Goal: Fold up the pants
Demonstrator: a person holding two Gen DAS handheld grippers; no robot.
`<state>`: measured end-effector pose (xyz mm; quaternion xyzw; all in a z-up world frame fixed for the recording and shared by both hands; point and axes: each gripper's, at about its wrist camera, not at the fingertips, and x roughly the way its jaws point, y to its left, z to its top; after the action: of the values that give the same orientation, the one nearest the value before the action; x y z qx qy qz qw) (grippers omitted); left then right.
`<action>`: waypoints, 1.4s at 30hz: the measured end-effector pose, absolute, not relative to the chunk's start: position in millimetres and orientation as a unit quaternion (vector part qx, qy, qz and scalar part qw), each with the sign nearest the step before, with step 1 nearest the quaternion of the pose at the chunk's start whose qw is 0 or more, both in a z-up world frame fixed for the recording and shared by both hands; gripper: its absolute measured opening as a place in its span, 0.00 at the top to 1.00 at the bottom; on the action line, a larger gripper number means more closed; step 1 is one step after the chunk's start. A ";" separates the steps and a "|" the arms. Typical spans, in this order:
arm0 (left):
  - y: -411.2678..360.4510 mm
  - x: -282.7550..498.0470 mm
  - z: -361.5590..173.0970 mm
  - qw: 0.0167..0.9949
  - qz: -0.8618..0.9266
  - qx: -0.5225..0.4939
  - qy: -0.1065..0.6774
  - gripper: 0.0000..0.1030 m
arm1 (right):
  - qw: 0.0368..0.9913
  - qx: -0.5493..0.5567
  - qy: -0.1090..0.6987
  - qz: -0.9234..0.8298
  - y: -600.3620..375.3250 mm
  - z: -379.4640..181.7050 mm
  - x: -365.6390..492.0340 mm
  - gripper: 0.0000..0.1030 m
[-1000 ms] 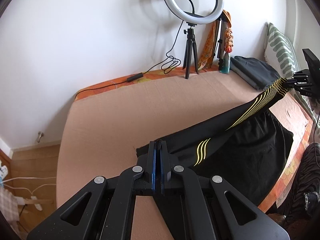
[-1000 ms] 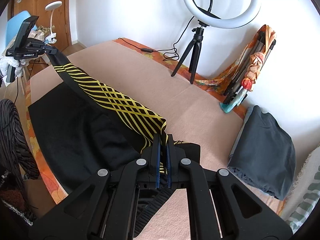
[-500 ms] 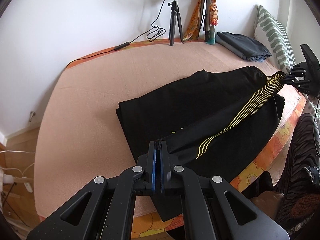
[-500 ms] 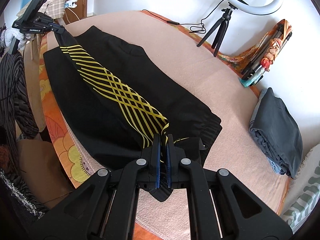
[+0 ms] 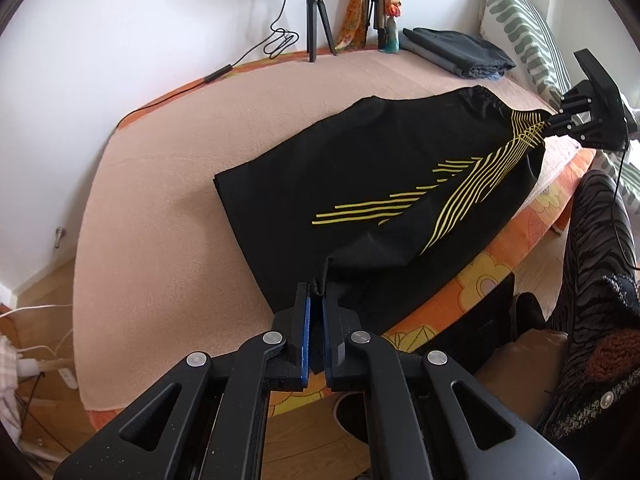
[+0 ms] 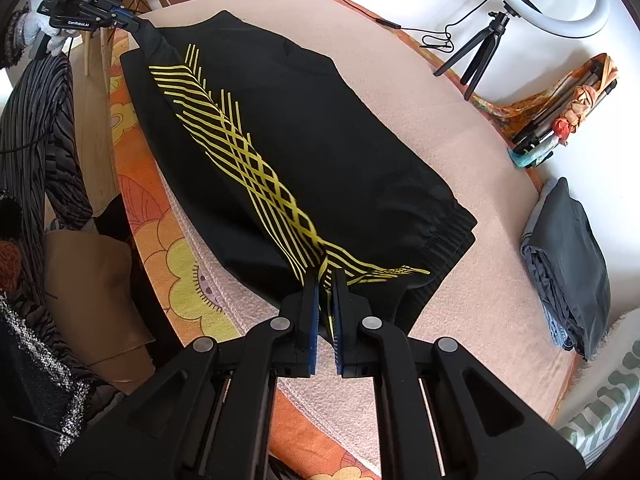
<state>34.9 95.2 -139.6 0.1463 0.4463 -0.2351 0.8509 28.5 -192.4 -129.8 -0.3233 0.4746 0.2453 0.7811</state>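
Black pants with yellow line patterns (image 5: 380, 184) lie folded lengthwise on the pink blanket (image 5: 168, 184), near the bed's front edge. My left gripper (image 5: 316, 292) is shut on the hem end of the top leg. My right gripper (image 6: 326, 276) is shut on the waistband end (image 6: 432, 236). Each gripper also shows in the other view: the right one in the left wrist view (image 5: 550, 124), the left one in the right wrist view (image 6: 128, 20). The top layer hangs stretched between them, slightly raised over the lower layer (image 6: 320, 104).
A ring light on a tripod (image 6: 480, 52) stands at the back by the wall, with a cable (image 5: 224, 72). Folded dark grey clothes (image 6: 568, 264) lie near a striped pillow (image 5: 520, 28). An orange flowered sheet (image 6: 168, 264) edges the bed. A person's dark clothing (image 5: 600, 280) is beside it.
Both grippers have pulled the top leg back over toward the bed's front edge and lowered it. The pants now lie folded in half lengthwise, flatter on the blanket.
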 end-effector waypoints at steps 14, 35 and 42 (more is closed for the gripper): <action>97.3 26.2 -109.7 0.872 -0.232 0.088 0.422 0.90 | 0.792 -0.257 0.482 0.271 -193.2 -102.1 34.1 0.81; -18.9 40.0 -180.1 0.839 -0.306 0.097 0.439 0.89 | 0.809 0.174 0.559 0.062 -307.6 -161.0 61.4 0.72; -16.1 37.7 -181.4 0.848 -0.296 0.077 0.432 0.89 | 0.824 0.087 0.558 0.044 -301.2 -153.8 62.6 0.88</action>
<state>37.7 -16.1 -181.4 0.0771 0.4320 -0.2963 0.8483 62.6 -301.2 -153.8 0.0867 0.5579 0.0436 0.8242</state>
